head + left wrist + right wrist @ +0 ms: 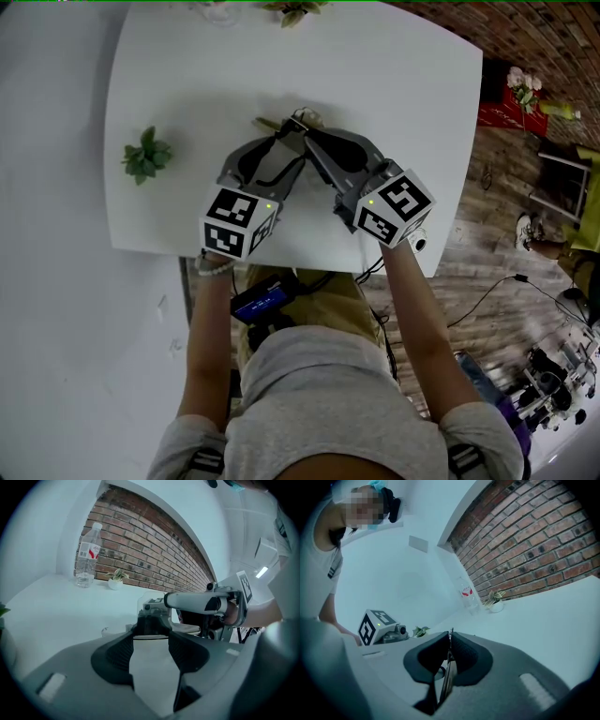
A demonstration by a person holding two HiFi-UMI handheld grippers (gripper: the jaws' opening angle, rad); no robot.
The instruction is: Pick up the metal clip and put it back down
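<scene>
The metal clip [298, 120] hangs just above the middle of the white table [422, 84], where both grippers meet. My left gripper [288, 134] has its jaws set wide, and the clip's dark body [152, 620] fills the span between their tips. In the left gripper view its gripper [152, 632] reaches under the grey right gripper [169, 601], which comes in from the right. My right gripper [449, 654] is shut on a thin metal blade of the clip [450, 667]. A yellowish part [266, 123] sticks out to the clip's left.
A green plant sprig [145, 157] lies on the table's left side. A water bottle [88, 555] and a small potted plant [116, 579] stand at the far edge by the brick wall. Cables and gear lie on the wooden floor [497, 272] to the right.
</scene>
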